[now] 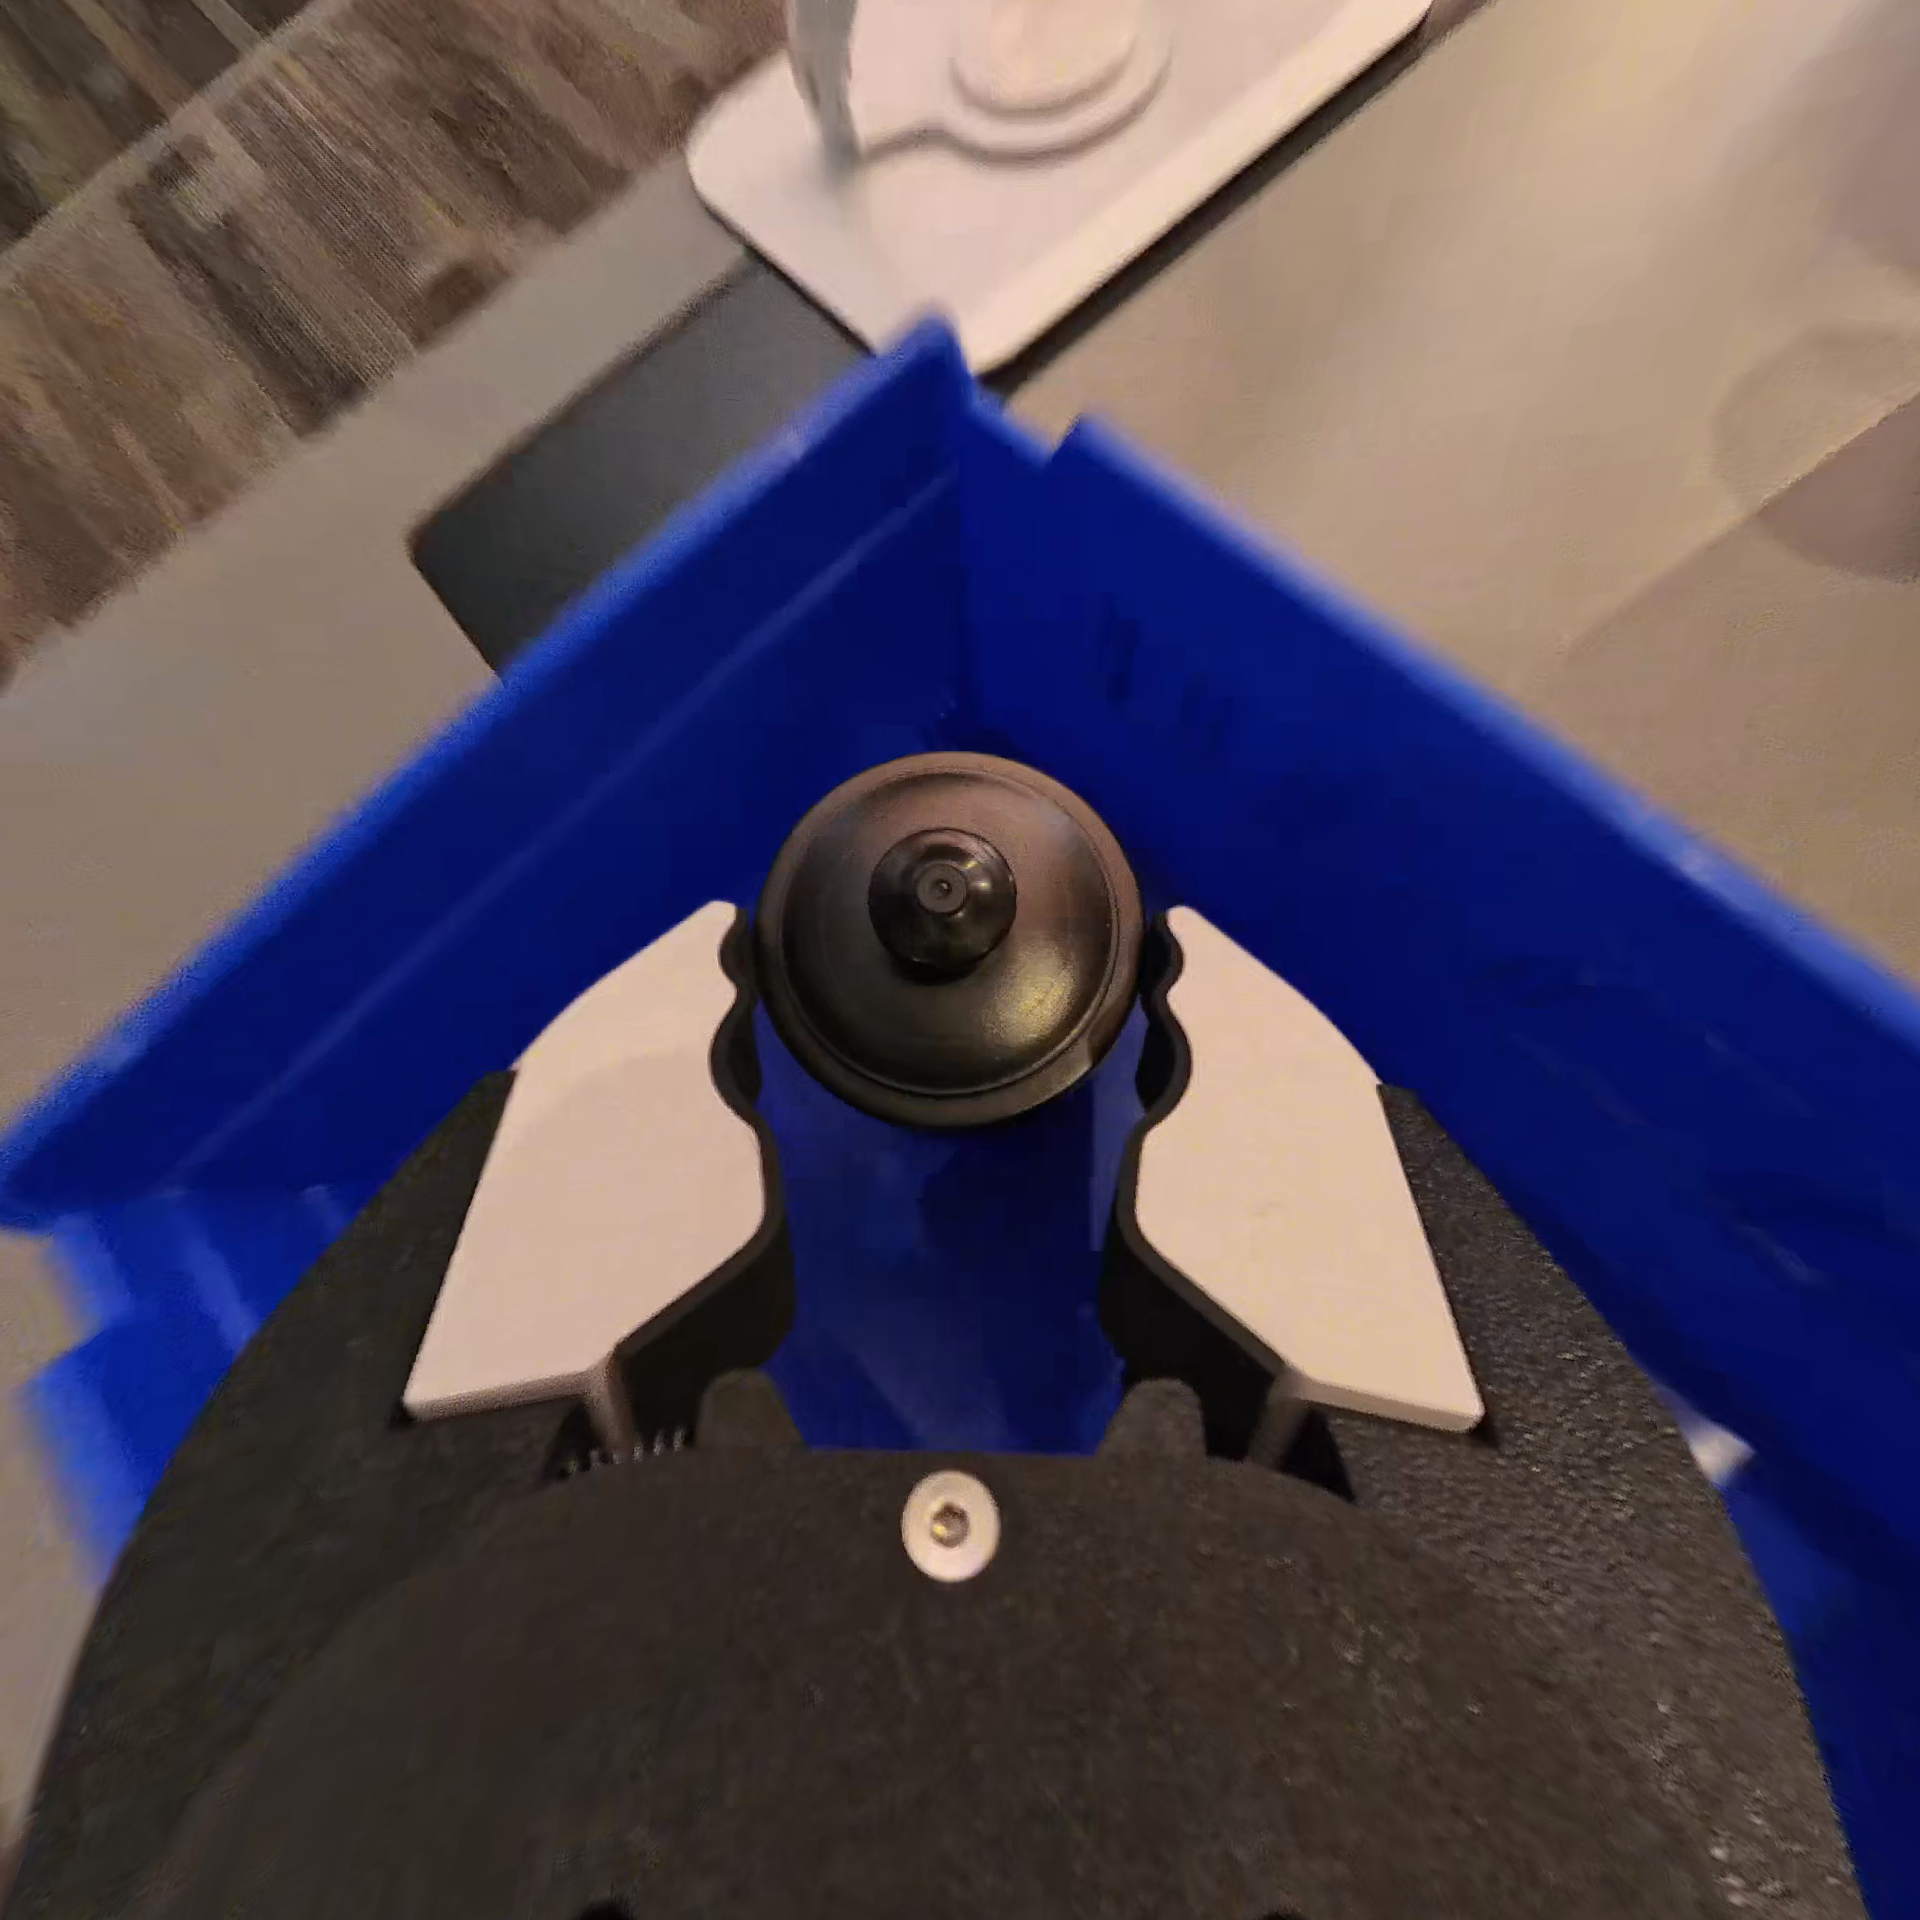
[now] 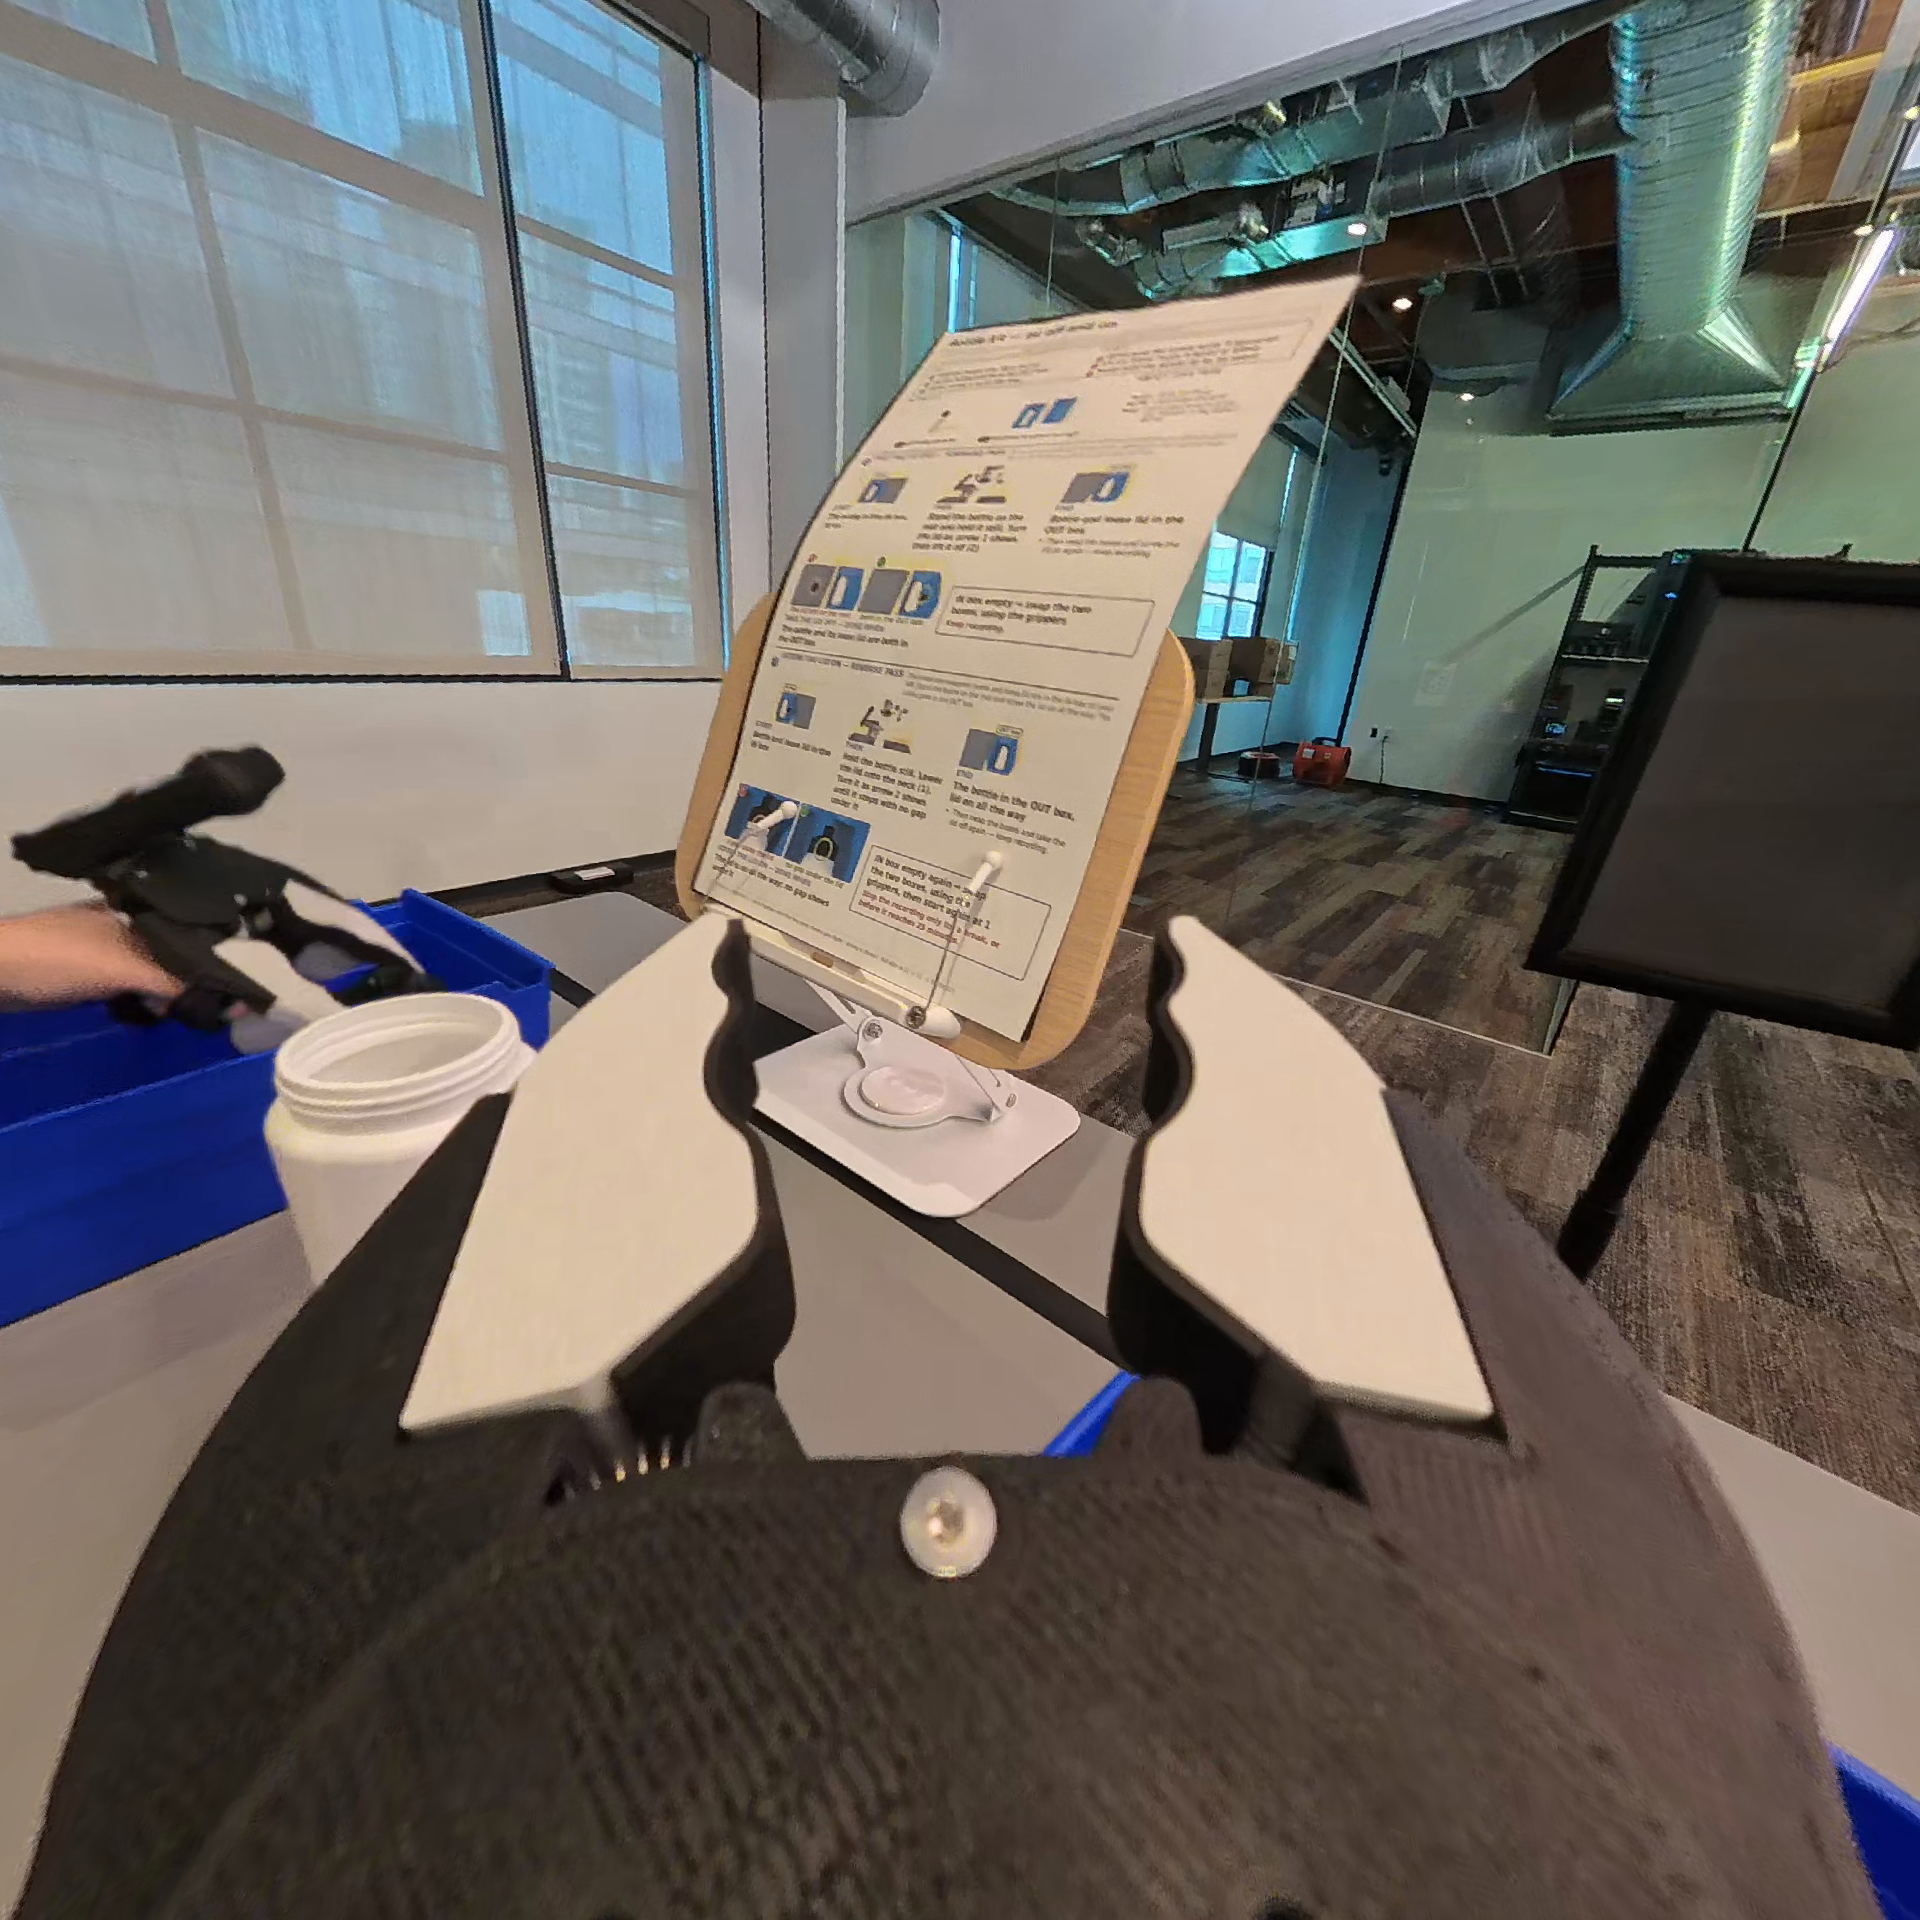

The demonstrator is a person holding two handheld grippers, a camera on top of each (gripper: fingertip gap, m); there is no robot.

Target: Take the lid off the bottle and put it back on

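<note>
Left gripper (image 1: 940, 997): down in the blue bin's (image 1: 1351, 727) corner, fingers against the black lid (image 1: 940, 935), apparently clamping it for pickup.
Right gripper (image 2: 940, 1039): spread apart, empty.
Bottle (image 2: 384, 1101): white, uncapped, upright on the tabletop (image 2: 135, 1455), awaiting its lid.

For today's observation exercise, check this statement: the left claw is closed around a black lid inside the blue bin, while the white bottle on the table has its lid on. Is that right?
Not quite. The white bottle has no lid: the right wrist view shows its threaded neck open. The rest holds: the left claw grips the black lid inside the blue bin.
</note>
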